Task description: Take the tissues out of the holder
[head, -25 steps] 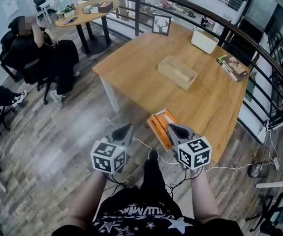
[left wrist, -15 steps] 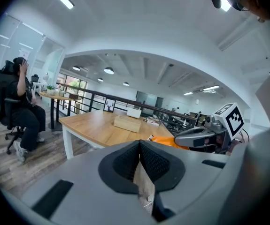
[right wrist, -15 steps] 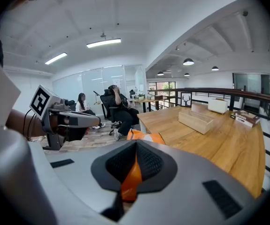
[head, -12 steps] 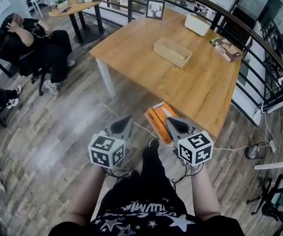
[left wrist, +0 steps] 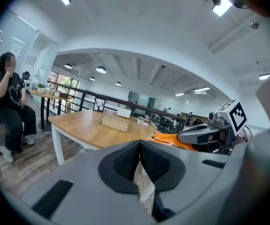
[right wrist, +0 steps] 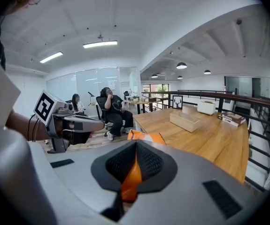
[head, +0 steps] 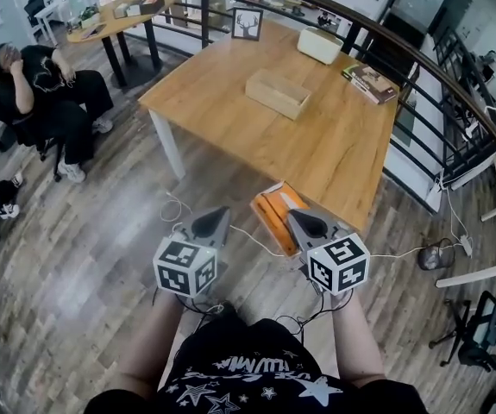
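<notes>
Tissue holder (head: 277,93): taken to be the open wooden box lying near the middle of the table (head: 334,153), well apart from both grippers. No tissues can be made out in it from this range.

Left gripper (head: 220,214): held low in front of the body, pads pressed together at the tip, nothing between them. Only floor shows through the slit below the tip.

Right gripper (head: 291,216): level with the left and just beside it, likewise clenched and empty. The orange seen through its slit belongs to the orange object (head: 273,212) lying on the floor beyond it, at the table's near corner.

Cables (head: 249,236) trail across the floor between the grippers and that corner.

Far side of the table: a white box (head: 319,45), a stack of books (head: 368,80), a framed picture (head: 248,24). A seated person (head: 45,93) is off to the left, clear of the route.

Assessment: the step in hand is the approach. Recommended: skirt the orange object and the cables and stand square to the table edge. Spread both sets of jaws before reaching in. Steady the box with one gripper and pinch the tissue bundle with the other, lifting straight up so the box does not slide.
</notes>
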